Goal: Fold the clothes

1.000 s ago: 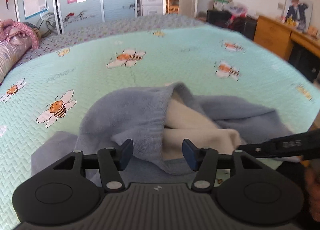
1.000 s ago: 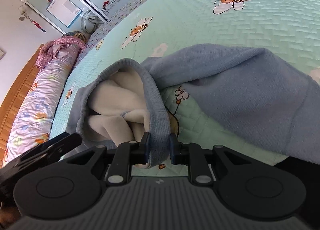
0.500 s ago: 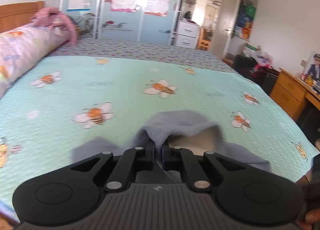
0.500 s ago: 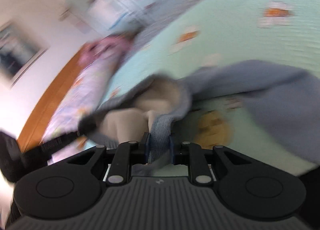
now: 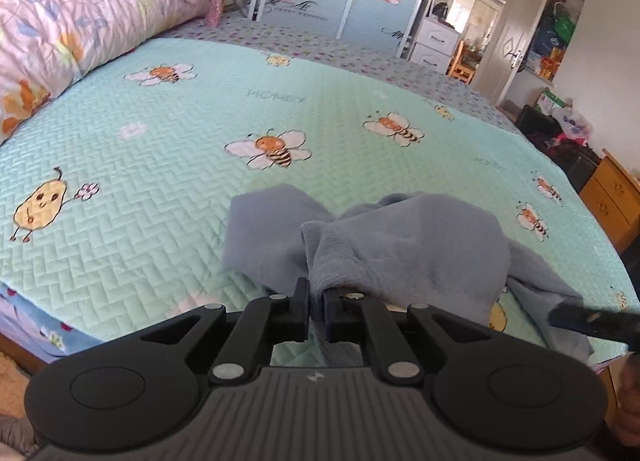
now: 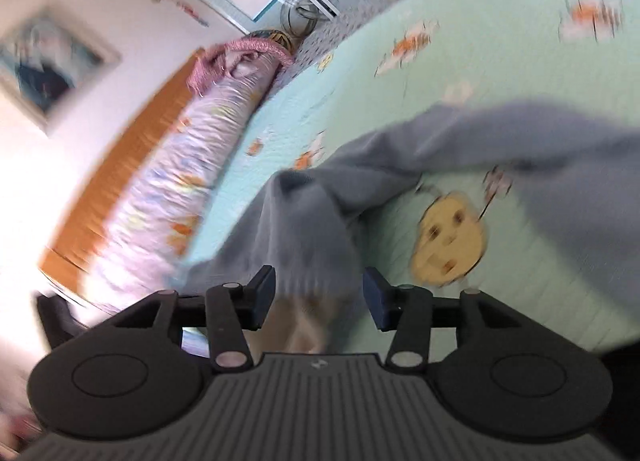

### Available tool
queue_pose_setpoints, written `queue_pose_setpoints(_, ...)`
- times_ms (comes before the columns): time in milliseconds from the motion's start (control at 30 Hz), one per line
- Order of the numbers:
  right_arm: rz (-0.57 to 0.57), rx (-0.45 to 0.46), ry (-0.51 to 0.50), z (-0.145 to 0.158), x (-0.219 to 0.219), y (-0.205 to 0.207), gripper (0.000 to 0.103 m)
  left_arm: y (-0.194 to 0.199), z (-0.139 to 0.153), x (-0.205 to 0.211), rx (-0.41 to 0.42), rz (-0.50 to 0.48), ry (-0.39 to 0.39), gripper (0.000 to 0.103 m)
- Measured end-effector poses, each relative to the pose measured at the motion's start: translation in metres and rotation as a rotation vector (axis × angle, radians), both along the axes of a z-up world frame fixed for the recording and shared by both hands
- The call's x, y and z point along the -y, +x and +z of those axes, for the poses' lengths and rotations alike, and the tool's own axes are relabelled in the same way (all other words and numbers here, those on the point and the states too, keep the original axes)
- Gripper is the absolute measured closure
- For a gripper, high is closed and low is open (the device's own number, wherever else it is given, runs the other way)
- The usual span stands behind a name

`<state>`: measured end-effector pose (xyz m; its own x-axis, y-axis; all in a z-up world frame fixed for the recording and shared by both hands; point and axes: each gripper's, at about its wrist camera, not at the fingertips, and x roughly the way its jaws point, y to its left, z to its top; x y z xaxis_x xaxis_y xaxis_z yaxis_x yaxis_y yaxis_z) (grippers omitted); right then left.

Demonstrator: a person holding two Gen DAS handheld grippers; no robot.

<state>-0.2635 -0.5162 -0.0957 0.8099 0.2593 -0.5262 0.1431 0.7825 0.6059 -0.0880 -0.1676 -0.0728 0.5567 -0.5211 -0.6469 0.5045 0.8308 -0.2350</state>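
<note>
The blue garment [image 5: 404, 245] lies bunched near the front edge of the bed, on the mint bee-print quilt [image 5: 168, 149], and it is nowhere near a flat, squared fold: one flap spreads away to the left on the quilt, a rumpled mound rises in the middle, and more cloth trails off toward the right edge. The left gripper [image 5: 316, 303] has its jaws pinched tight on a gathered ridge of that blue cloth, which rises straight out of the grip. The right gripper [image 6: 320, 293] stands with its jaws spread wide; blue fabric and a paler lining sit between and below them, but neither pad is pressing on the cloth, so it holds nothing. The right wrist view is smeared with motion blur, so fine detail of hems or cuffs cannot be read there. In the left wrist view a dark bar at the right edge appears to be part of the other tool. As a judgement, the garment is in a handling stage rather than a finished one: no neat layers or aligned edges show, so spreading, smoothing and the folds themselves all appear to be left. A rolled floral duvet [image 5: 72, 33] lies along the headboard side, well apart from the work.
</note>
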Motion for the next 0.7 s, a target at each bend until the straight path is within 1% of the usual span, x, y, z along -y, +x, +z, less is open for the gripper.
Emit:
queue_pose_setpoints(67,0.044,-0.027,-0.155,-0.005,-0.018,0.012,0.048,0.000,0.002,0.001,0.006,-0.007,-0.005,0.097)
queue_pose_setpoints(100,0.079,-0.044,-0.209,-0.011,-0.030,0.017,0.048,0.000,0.003,0.002,0.011,-0.010,-0.006,0.097)
queue_pose_setpoints(167,0.130,-0.032,-0.293,-0.020,-0.051,0.020,0.048,-0.005,0.006,0.005,0.042,-0.026,0.015,0.097)
queue_pose_setpoints(200,0.136,-0.013,-0.364,-0.025,-0.063,0.022,0.048,-0.005,0.006,0.008,0.052,-0.031,0.019,0.096)
queue_pose_setpoints(300,0.085,0.004,-0.526,-0.036,-0.078,0.035,0.048,-0.004,0.009,0.009,0.062,-0.035,0.015,0.096)
queue_pose_setpoints(333,0.070,0.000,-0.522,-0.042,-0.075,0.041,0.048,-0.003,0.009,0.010,0.065,-0.035,0.015,0.096)
queue_pose_setpoints(367,0.057,-0.005,-0.497,-0.047,-0.071,0.049,0.048,-0.003,0.009,0.011,0.067,-0.034,0.016,0.096)
queue_pose_setpoints(433,0.062,-0.029,-0.359,-0.064,-0.058,0.066,0.049,-0.004,0.010,0.013,0.072,-0.032,0.019,0.096)
queue_pose_setpoints(467,0.058,-0.032,-0.277,-0.073,-0.052,0.072,0.053,-0.004,0.011,0.014,0.079,-0.026,0.020,0.096)
queue_pose_setpoints(500,0.048,-0.040,-0.213,-0.076,-0.046,0.073,0.085,-0.004,0.013,0.014,0.086,-0.021,0.020,0.096)
queue_pose_setpoints(533,0.039,-0.050,-0.157,-0.078,-0.039,0.074,0.098,-0.004,0.015,0.013,0.095,-0.011,0.015,0.096)
queue_pose_setpoints(567,0.030,-0.060,-0.102,-0.080,-0.033,0.074,0.098,-0.002,0.018,0.011,0.106,0.000,0.006,0.095)
queue_pose_setpoints(600,0.013,-0.039,-0.095,-0.071,-0.028,0.068,0.098,-0.001,0.021,0.010,0.121,0.006,-0.001,0.095)
queue_pose_setpoints(633,-0.014,0.004,-0.117,-0.054,-0.022,0.059,0.098,0.001,0.025,0.009,0.136,0.010,-0.008,0.093)
queue_pose_setpoints(700,-0.084,0.103,-0.229,-0.005,-0.013,0.039,0.098,-0.002,0.038,0.016,0.202,-0.018,-0.022,0.091)
